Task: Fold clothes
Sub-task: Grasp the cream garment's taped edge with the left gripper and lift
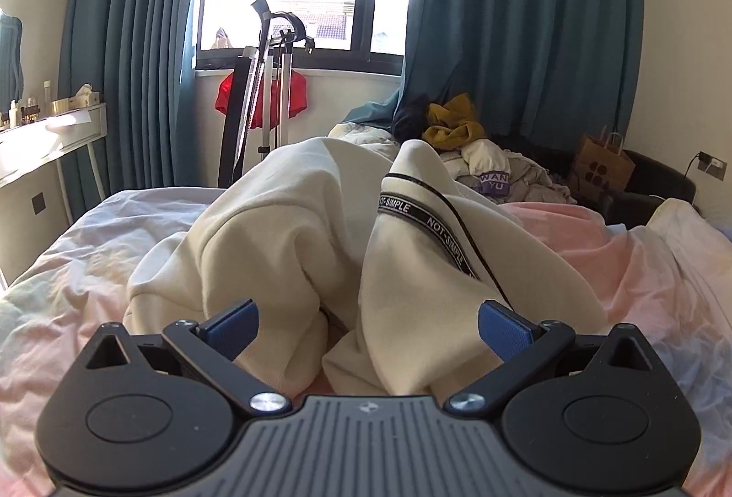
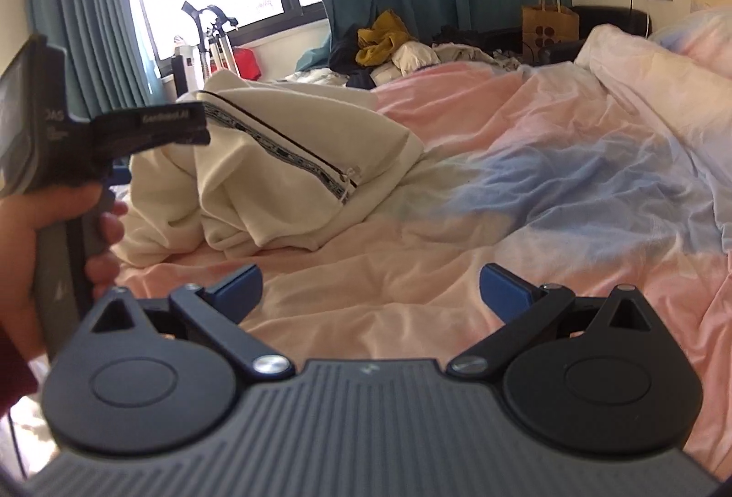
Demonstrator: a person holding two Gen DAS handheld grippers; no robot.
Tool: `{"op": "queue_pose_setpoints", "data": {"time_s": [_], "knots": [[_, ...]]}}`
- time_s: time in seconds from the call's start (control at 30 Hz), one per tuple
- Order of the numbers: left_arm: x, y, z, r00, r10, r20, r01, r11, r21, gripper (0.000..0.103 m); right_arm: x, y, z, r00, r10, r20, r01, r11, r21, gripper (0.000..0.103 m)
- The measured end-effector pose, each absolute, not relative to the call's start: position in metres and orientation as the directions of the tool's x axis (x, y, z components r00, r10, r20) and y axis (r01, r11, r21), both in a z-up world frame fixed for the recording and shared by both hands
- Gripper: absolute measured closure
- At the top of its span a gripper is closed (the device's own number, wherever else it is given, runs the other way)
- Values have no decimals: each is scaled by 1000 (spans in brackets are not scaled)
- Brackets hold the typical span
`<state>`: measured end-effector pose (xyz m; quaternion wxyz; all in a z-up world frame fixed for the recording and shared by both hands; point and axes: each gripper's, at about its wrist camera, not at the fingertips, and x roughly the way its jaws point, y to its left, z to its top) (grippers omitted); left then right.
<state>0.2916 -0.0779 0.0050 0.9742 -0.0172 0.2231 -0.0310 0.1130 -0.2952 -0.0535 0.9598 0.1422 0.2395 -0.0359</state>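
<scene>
A cream zip-up jacket (image 1: 293, 231) with a black "NOT SIMPLE" band lies crumpled in a heap on the bed. It also shows in the right wrist view (image 2: 274, 167), to the left. My left gripper (image 1: 368, 330) is open, its blue pads (image 1: 233, 325) on either side of the jacket's near edge, holding nothing. My right gripper (image 2: 370, 291) is open and empty over bare pink sheet, to the right of the jacket. A hand holds the left gripper's body (image 2: 55, 158) at the left of the right wrist view.
The bed is covered by a rumpled pink, blue and white sheet (image 2: 526, 186). A pile of other clothes (image 1: 476, 149) lies at the far side under teal curtains (image 1: 526, 16). A white desk (image 1: 50, 131) stands left, a metal stand (image 1: 270, 85) by the window, a paper bag (image 2: 549, 23) at the back.
</scene>
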Motion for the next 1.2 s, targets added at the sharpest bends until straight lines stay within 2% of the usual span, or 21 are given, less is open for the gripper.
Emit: {"op": "queue_pose_setpoints", "data": {"time_s": [0.17, 0.27, 0.33, 0.4, 0.43, 0.47, 0.6, 0.83, 1.0, 1.2], "knots": [[360, -84, -13, 887, -27, -461, 10, 999, -39, 0, 136, -299, -79, 865, 23, -501, 137, 950, 280, 0], [392, -73, -25, 858, -41, -511, -11, 995, -99, 4, 146, -300, -91, 858, 56, -510, 124, 942, 313, 0], [410, -64, -30, 839, -77, -538, -11, 987, -157, 23, 152, -298, -98, 847, 65, -528, 125, 940, 317, 0], [416, -53, -28, 838, -104, -536, -19, 975, -220, 59, 154, -297, -103, 839, 66, -540, 128, 941, 314, 0], [416, -50, -26, 839, -106, -534, -22, 973, -228, 67, 154, -296, -104, 838, 66, -542, 130, 941, 314, 0], [416, -44, -21, 836, -95, -540, -33, 974, -222, 88, 155, -296, -105, 837, 66, -543, 131, 939, 316, 0], [394, -16, 6, 841, -132, -525, -16, 963, -268, 93, 151, -294, -101, 852, 62, -520, 124, 941, 314, 0], [328, 46, 60, 877, -153, -455, -6, 945, -327, 95, 135, -293, -81, 890, 34, -456, 113, 950, 292, 0], [276, 103, 91, 907, -125, -401, -33, 931, -364, 95, 128, -294, -74, 898, 14, -440, 125, 950, 286, 0], [220, 205, 92, 911, -22, -411, -178, 878, -443, 95, 123, -288, -67, 908, 44, -417, 91, 950, 298, 0]]}}
